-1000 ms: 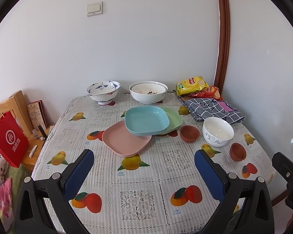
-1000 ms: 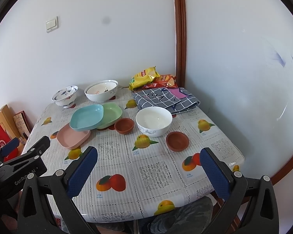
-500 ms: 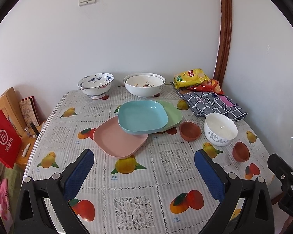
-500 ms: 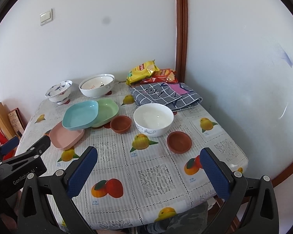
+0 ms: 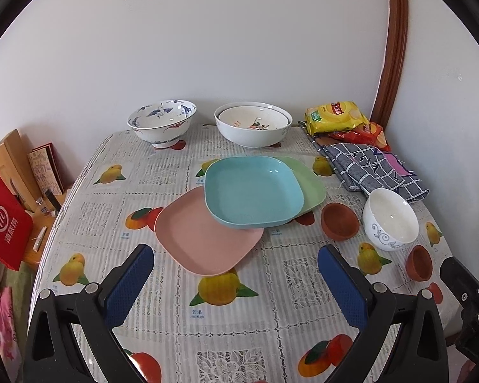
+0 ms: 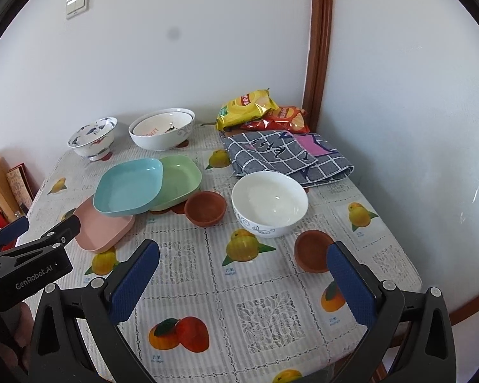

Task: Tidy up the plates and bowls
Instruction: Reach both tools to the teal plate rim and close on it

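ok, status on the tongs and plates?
Left tongs open, right tongs open, both empty. Blue plate overlapping pink plate and green plate. Path clear.

A fruit-print tablecloth [image 5: 226, 312] covered the table. At its far right corner lay a yellow chip bag [image 6: 246, 103] partly over a red chip bag [image 6: 279, 119], with a folded grey checked cloth [image 6: 284, 158] just in front. A light switch [image 6: 76, 3] sat on the white wall, and a red paper bag [image 5: 3, 223] stood left of the table.

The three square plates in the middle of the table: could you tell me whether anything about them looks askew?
Yes. The blue plate sits tilted, straddling the pink plate and the green plate rather than nesting in either. The three overlap in a loose, staggered row instead of one stack. Nothing looks spilled or broken.
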Demonstrator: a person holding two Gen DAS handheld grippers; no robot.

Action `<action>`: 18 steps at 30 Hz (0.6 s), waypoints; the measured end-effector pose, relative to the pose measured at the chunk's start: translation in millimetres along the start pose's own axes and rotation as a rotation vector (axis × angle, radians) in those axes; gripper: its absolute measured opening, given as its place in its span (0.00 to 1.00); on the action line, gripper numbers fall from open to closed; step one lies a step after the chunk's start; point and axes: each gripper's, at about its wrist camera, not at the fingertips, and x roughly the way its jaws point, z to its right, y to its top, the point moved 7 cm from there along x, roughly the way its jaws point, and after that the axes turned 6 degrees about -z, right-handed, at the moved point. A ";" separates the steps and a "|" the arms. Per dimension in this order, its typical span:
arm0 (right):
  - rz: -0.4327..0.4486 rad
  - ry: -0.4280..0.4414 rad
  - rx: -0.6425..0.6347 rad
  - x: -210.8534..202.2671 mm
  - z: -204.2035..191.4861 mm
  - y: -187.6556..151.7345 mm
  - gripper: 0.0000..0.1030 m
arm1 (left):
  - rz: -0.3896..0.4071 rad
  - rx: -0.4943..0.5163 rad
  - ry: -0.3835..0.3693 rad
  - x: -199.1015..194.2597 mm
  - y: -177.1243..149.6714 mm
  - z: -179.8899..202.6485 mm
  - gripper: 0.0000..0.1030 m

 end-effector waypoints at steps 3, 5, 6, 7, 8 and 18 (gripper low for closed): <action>-0.006 0.077 0.018 12.8 -7.3 10.4 1.00 | -0.024 -0.009 -0.004 15.6 6.7 -5.2 1.00; -0.018 0.120 0.026 23.4 -12.0 17.7 1.00 | -0.032 -0.016 -0.003 25.0 11.6 -8.8 1.00; -0.029 0.130 0.025 29.0 -14.7 21.0 1.00 | -0.033 -0.022 0.001 28.8 14.3 -11.2 1.00; -0.041 0.138 0.023 34.9 -17.4 24.6 1.00 | -0.036 -0.028 0.005 33.1 17.2 -13.2 1.00; -0.050 0.147 0.022 40.4 -19.9 27.7 1.00 | -0.041 -0.033 0.003 37.5 19.8 -14.3 1.00; -0.111 0.195 -0.009 92.0 -42.1 56.3 0.97 | -0.112 -0.059 -0.002 85.3 44.0 -25.3 0.99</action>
